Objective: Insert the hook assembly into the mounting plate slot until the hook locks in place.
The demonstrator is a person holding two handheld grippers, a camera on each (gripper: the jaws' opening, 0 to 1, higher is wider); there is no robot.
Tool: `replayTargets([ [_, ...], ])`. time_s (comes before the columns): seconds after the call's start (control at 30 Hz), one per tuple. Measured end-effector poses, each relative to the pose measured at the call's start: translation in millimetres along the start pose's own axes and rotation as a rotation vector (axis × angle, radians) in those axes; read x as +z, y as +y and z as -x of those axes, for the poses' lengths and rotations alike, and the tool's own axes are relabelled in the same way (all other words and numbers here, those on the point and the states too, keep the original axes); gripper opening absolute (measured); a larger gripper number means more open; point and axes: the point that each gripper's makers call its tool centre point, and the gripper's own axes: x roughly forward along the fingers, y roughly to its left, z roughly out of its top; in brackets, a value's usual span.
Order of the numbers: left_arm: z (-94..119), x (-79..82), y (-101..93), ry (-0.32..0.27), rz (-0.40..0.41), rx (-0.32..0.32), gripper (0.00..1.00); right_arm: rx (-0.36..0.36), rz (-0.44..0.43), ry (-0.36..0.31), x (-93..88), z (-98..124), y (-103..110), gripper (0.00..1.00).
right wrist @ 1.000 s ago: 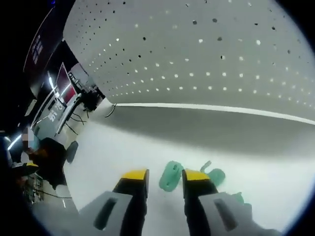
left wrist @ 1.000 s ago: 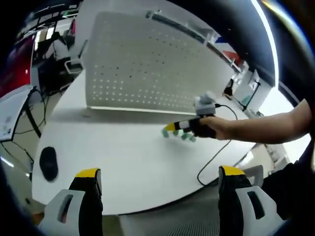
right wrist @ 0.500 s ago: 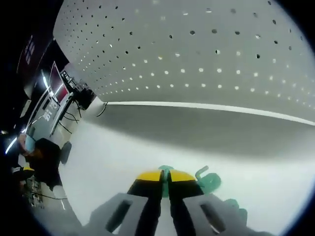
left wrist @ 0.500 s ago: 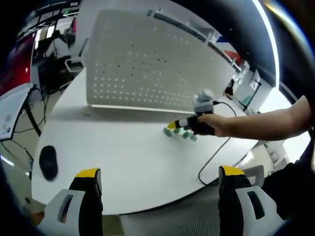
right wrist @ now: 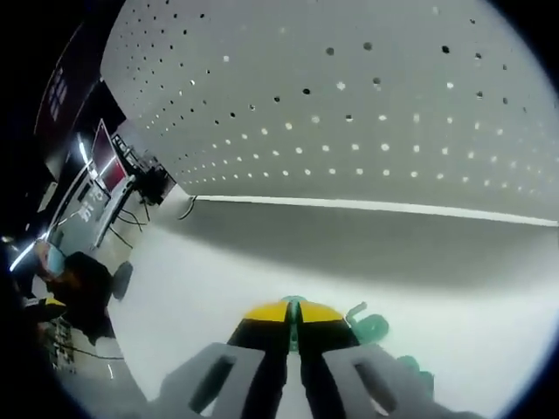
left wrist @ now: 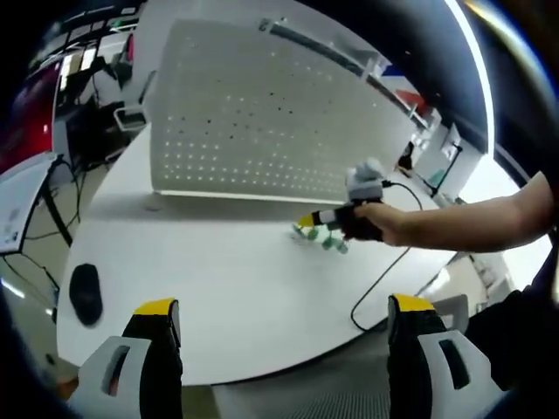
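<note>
In your left gripper view, a round white table (left wrist: 218,288) curves away from you, and its near edge arcs between your left gripper (left wrist: 284,327), whose two yellow-tipped jaws stand wide apart and hold nothing. A broad stretch of bare tabletop lies open ahead of those jaws. At the table's far side a tall white perforated mounting plate (left wrist: 262,113) stands upright, its lower edge meeting the surface in a bright line. Near that edge, toward your right, your right gripper (left wrist: 307,221) reaches in, held by a hand (left wrist: 384,223), with a few green hook pieces (left wrist: 325,240) lying on the table just beneath it. A black cable (left wrist: 384,275) trails from there to the table's near rim. A dark mouse (left wrist: 86,292) rests near the left edge. In your right gripper view, the jaws are pressed together on a green hook (right wrist: 293,303), with more green pieces (right wrist: 377,327) just beside them. Beyond the table, desks and monitors sit dimly at the left.
</note>
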Motion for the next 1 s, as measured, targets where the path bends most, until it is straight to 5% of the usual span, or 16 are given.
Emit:
replayTargets([
  [0.4, -7, 21.8, -18.1, -0.046, -0.03, -0.036, 1.0, 0.04, 0.022, -0.109, 26.7, 31, 15, 0.0],
  [0.47, -7, 28.3, -21.6, -0.072, -0.028, -0.041, 1.0, 0.096, 0.019, -0.147, 32.1, 39, 26, 0.0],
  [0.6, -10, 32.6, -25.8, -0.072, -0.035, -0.046, 1.0, 0.117, 0.083, -0.17, 32.1, 54, 34, 0.0],
  [1.0, -27, 53.7, -53.9, -0.098, -0.053, -0.094, 0.99, 0.199, 0.025, -0.305, 37.2, 115, 65, 0.0],
])
